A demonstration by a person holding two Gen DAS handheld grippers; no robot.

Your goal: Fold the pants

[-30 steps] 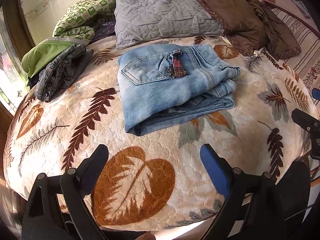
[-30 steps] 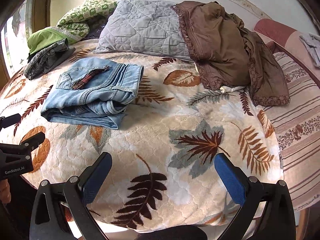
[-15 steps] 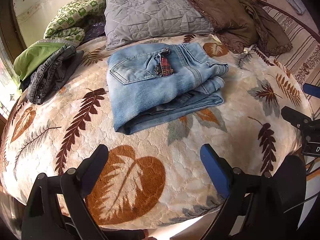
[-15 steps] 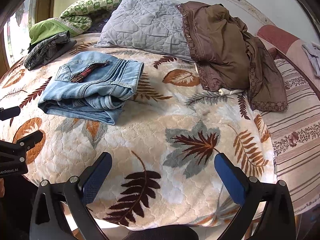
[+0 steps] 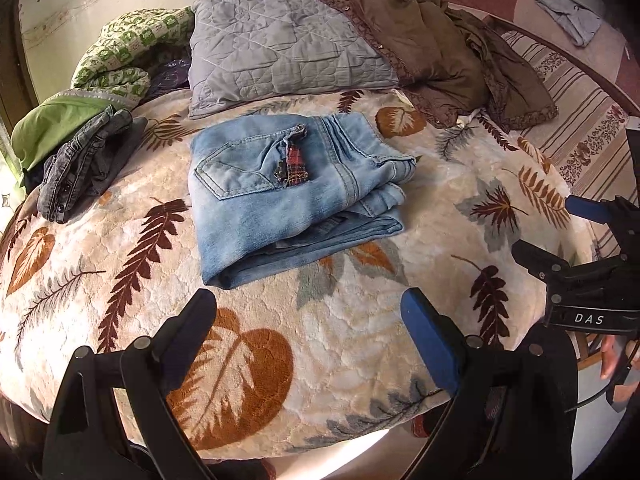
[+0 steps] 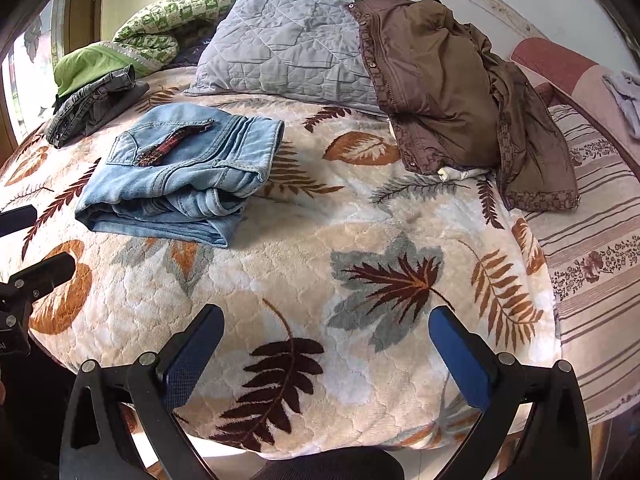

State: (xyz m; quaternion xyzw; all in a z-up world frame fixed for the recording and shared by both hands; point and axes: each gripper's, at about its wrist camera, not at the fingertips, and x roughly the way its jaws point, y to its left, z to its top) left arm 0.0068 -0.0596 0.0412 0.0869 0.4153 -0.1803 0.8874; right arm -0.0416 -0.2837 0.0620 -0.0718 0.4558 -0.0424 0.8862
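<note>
The light-blue jeans lie folded into a compact stack on the leaf-print blanket, in front of the grey quilted pillow and well apart from both sets of tongs. The left tongs and the right tongs are held wide apart and empty above the blanket's near edge, on the side of the jeans away from the pillow.

The fold is judged complete or nearly so. If any step is left, it is a tidy-up: the loose lower layers protruding on the jeans' side toward the brown jacket should be squared under the top layer. A light pinch at the layer edges is advised, so that the stack is not dragged across the plush blanket.

The inner layers of the jeans are hidden, so the evenness of the fold cannot be confirmed. The small red-plaid item at the back pocket cannot be identified. The dark grey garment, beside the jeans, is partly hidden.
</note>
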